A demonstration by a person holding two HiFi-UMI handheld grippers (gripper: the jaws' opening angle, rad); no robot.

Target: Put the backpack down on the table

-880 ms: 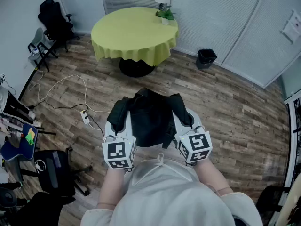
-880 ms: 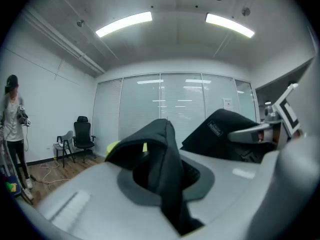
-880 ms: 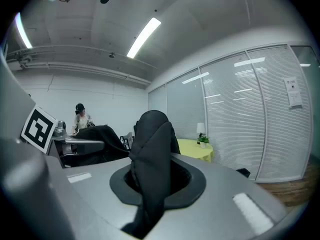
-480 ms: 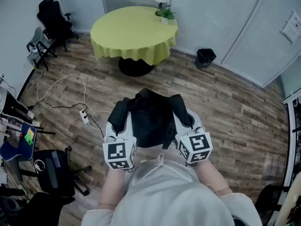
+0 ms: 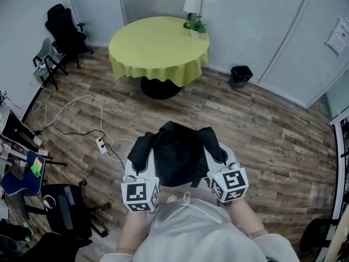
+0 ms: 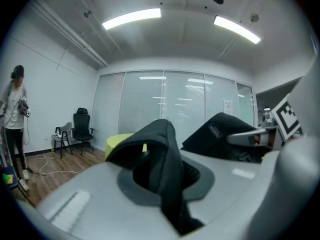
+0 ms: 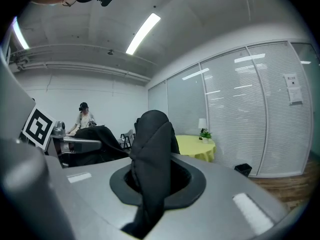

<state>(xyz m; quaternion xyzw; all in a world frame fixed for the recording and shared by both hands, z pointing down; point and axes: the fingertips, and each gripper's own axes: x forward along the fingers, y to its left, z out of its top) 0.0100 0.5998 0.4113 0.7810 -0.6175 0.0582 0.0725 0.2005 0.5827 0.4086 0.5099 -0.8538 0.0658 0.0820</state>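
We have the black backpack (image 5: 177, 158) hanging between our 2 grippers. The left gripper (image 5: 137, 156) is clamped on its left strap (image 6: 162, 156), the right gripper (image 5: 217, 153) on its right strap (image 7: 150, 156).

Looking down on a brown wood-plank floor (image 5: 262, 124). Facing a round table draped in a yellow-green cloth (image 5: 158, 48), close to white glass partition walls lined with blinds (image 5: 245, 21). Seeing a black swivel office chair (image 5: 65, 29) at the left wall, a small black waste bin (image 5: 240, 75) beside the glass, and long white ceiling strip lights (image 6: 132, 18) overhead.
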